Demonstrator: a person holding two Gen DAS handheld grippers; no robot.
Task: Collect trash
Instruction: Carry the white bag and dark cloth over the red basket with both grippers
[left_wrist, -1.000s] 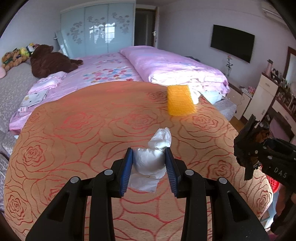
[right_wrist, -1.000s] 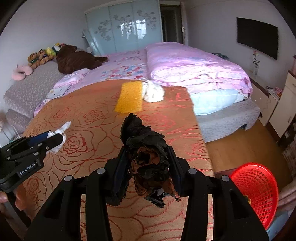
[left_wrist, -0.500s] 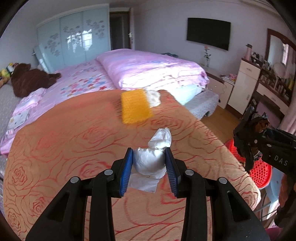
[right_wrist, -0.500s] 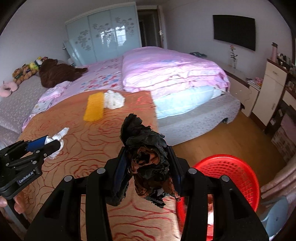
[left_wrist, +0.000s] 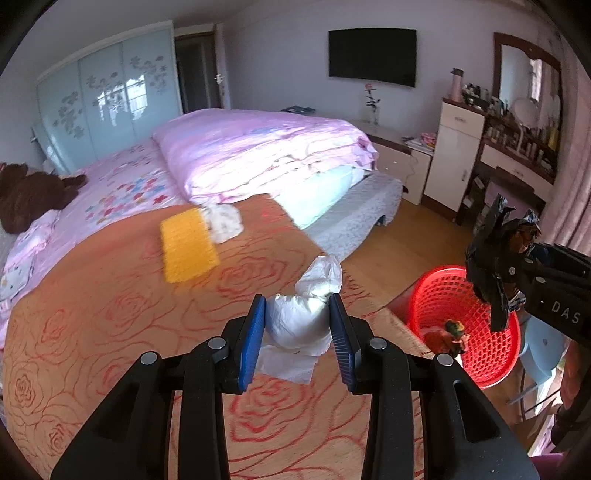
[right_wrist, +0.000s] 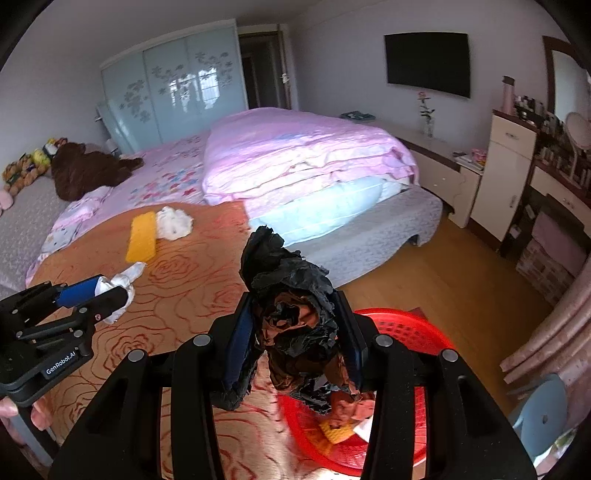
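Both tongs carry a load toward the red basket (left_wrist: 466, 325), which stands on the floor just past the edge of the rose-patterned bench (left_wrist: 110, 332). The left tongs (left_wrist: 297, 325) are clamped on a white paper wad (left_wrist: 301, 317), gripped across its thick middle so the loose twist sticks out ahead. The right tongs (right_wrist: 295, 339) are clamped on a crumpled black and brown wrapper (right_wrist: 291, 314), held above the basket's near rim — likely so it can fall straight in. A yellow sponge (left_wrist: 188, 243) and a white crumpled tissue (left_wrist: 223, 221) lie touching at the bench's far end, not yet collected. The wrapper hides much of the basket's inside; the scraps already there are hard to identify.
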